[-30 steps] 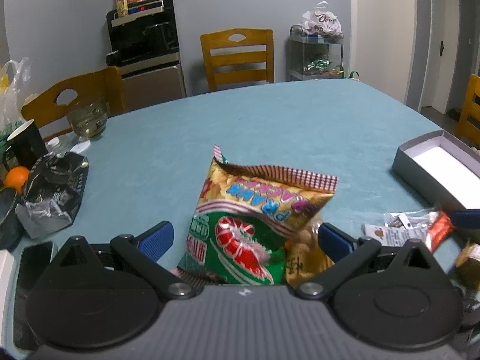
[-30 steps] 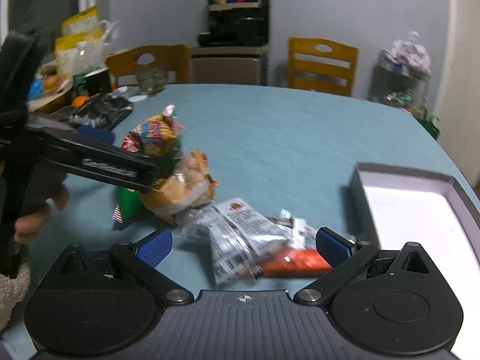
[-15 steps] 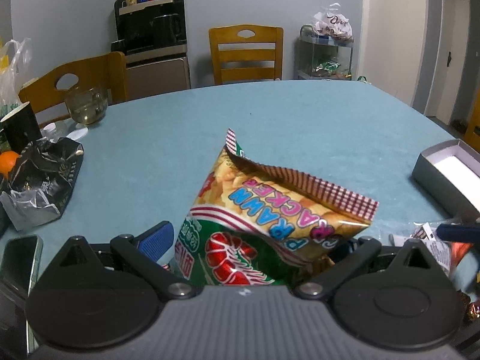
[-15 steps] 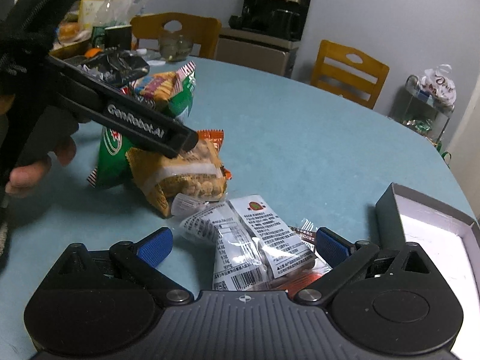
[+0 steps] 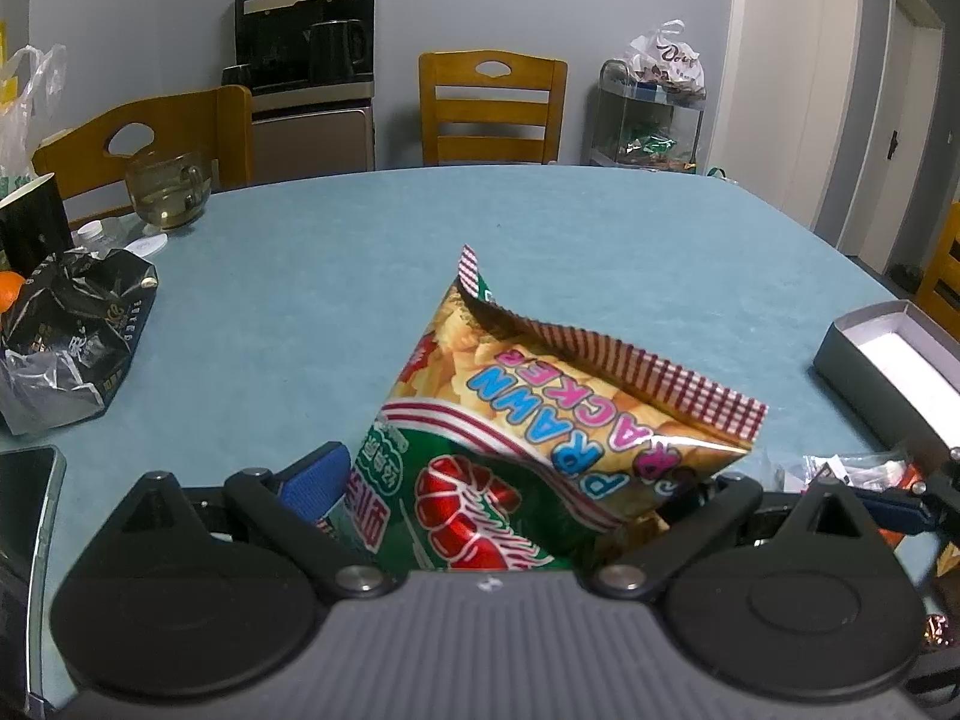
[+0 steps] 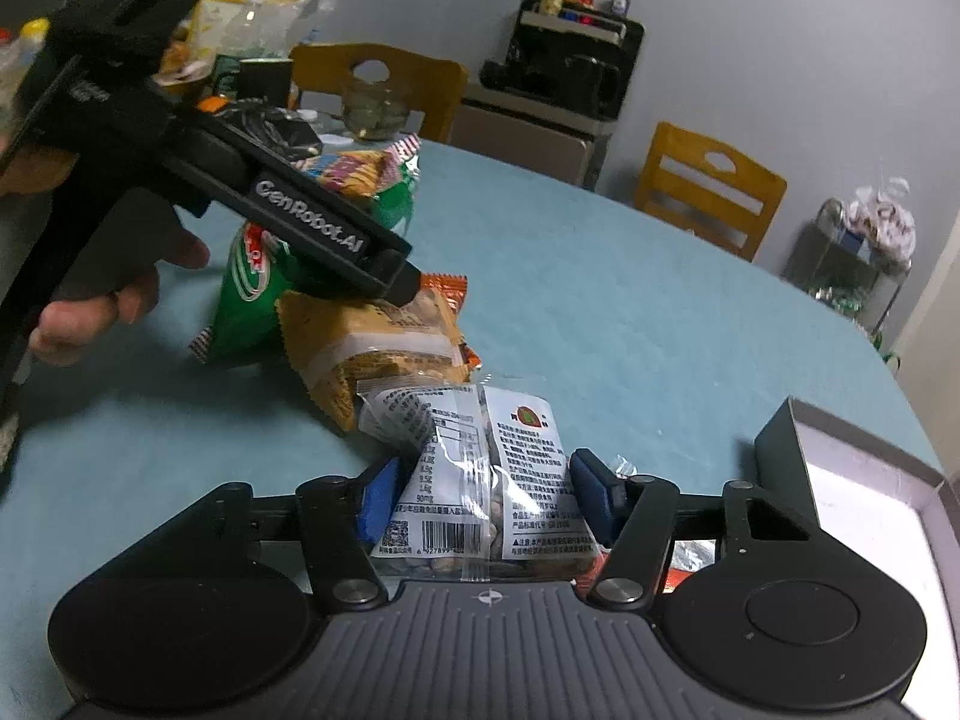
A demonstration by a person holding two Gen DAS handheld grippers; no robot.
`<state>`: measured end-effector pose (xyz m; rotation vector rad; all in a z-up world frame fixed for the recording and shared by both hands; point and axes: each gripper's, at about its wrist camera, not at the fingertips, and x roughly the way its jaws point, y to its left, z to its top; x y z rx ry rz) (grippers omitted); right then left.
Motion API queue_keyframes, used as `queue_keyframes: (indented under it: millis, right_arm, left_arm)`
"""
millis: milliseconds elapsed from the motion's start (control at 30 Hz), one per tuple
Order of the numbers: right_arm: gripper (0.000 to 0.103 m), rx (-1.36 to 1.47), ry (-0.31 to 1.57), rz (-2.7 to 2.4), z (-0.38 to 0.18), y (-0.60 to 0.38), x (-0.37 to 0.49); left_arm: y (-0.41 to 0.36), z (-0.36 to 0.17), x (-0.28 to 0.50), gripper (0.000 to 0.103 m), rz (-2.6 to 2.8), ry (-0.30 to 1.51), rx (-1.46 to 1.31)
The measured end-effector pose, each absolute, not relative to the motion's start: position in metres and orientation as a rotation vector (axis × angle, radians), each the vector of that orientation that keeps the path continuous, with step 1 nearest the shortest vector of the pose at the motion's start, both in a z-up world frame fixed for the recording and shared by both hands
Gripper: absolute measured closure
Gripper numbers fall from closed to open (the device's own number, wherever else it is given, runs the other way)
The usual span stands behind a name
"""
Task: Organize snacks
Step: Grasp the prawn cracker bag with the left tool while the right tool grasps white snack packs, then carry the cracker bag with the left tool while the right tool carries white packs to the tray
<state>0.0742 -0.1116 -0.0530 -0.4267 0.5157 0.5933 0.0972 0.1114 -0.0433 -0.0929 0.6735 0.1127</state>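
A green and orange prawn cracker bag stands tilted on the teal table between the wide-apart jaws of my left gripper, which is open; its right pad is hidden behind the bag. In the right wrist view one left finger reaches over an orange peanut bag. My right gripper is closing on two clear nut packets, and its blue pads touch their sides. A grey open box with a white inside sits at the right.
A black crumpled bag, a phone and a glass bowl lie along the table's left side. A person's hand holds the left gripper. Wooden chairs stand behind the table. A red wrapper lies under my right finger.
My right gripper's jaws have narrowed from wide open onto the clear nut packets as it sank and rolled. The left gripper has moved in, so the prawn cracker bag sits deeper between its jaws.
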Motion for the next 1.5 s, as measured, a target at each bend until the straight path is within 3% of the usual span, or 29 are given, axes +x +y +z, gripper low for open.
queue_keyframes:
  millis: [200, 633, 1133, 1500]
  right_arm:
    - [0.04, -0.434, 0.487, 0.592, -0.055, -0.109, 0.069]
    - [0.061, -0.308, 0.478, 0.606, -0.042, -0.131, 0.066]
    - [0.067, -0.175, 0.417, 0.565, -0.004, -0.174, 0.047]
    - [0.071, -0.088, 0.352, 0.534, 0.026, -0.221, 0.038]
  left_arm:
    - [0.113, -0.043, 0.093, 0.01, 0.115, 0.65, -0.094]
    - [0.115, -0.039, 0.083, 0.025, 0.133, 0.607, -0.108]
    - [0.106, -0.006, 0.05, 0.029, 0.118, 0.479, -0.125]
    - [0.043, 0.038, 0.02, 0.029, 0.052, 0.418, -0.053]
